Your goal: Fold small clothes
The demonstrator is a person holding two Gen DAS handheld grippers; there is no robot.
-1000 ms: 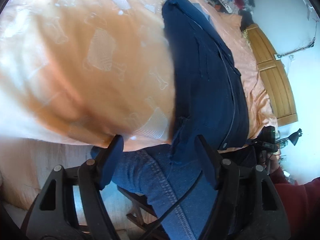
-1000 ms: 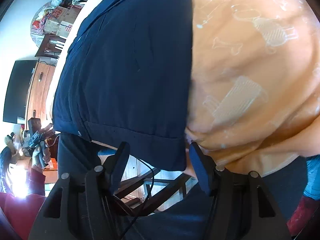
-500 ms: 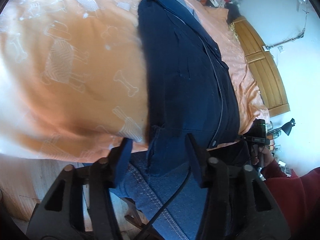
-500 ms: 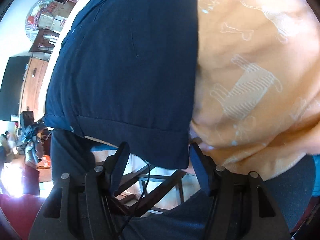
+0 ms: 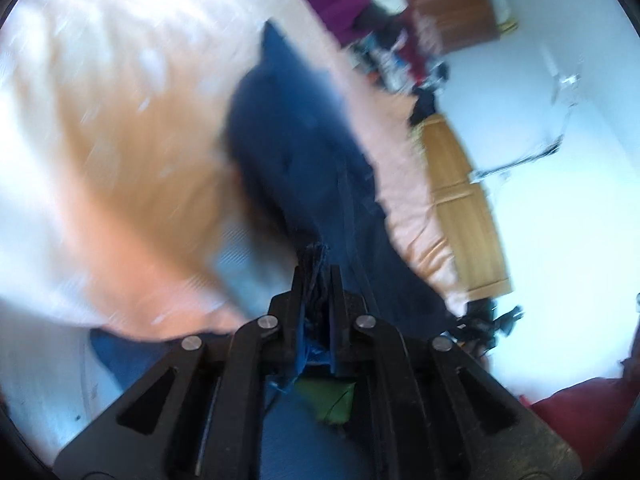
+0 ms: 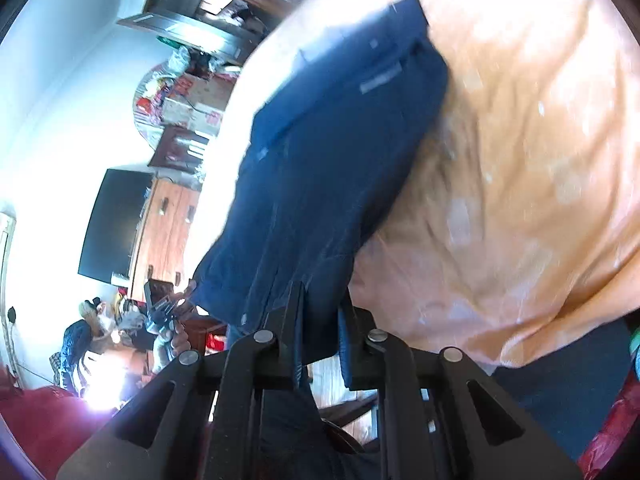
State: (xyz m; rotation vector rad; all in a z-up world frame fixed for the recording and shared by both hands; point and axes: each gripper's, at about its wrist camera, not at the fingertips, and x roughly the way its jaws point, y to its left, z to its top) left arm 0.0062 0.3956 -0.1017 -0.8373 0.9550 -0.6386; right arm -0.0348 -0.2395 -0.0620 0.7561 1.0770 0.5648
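Left wrist view: the left gripper (image 5: 317,276) has its 2 fingers (image 5: 297,280) drawn close together, pinching a bunched hem of the navy garment (image 5: 296,152). The cloth runs from the jaws up and away across the orange bedspread (image 5: 120,148), lifted at the near end and lying on the bed farther off. The picture is blurred, so the print on the bedspread reads only as pale streaks. A wooden headboard (image 5: 460,200) stands along the right side of the bed, with a white wall (image 5: 560,220) beyond it and a heap of clothes (image 5: 348,4) at the far end. Below the gripper, blue jeans (image 5: 124,356) show on the person's legs, and a red sleeve (image 5: 576,416) sits at the lower right.

In the right wrist view, the right gripper (image 6: 322,300) is likewise closed narrow on the garment (image 6: 336,148), gripping its near edge at the other corner. The cloth hangs taut from the fingers (image 6: 294,304) and spreads flat higher up on the bedspread (image 6: 520,180), which fills the right half of the frame. To the left stand a dark TV (image 6: 114,224) on a wooden cabinet (image 6: 168,232) and a round table (image 6: 176,100) piled with boxes. The other hand (image 6: 176,320), with its gripper, shows small at the lower left.
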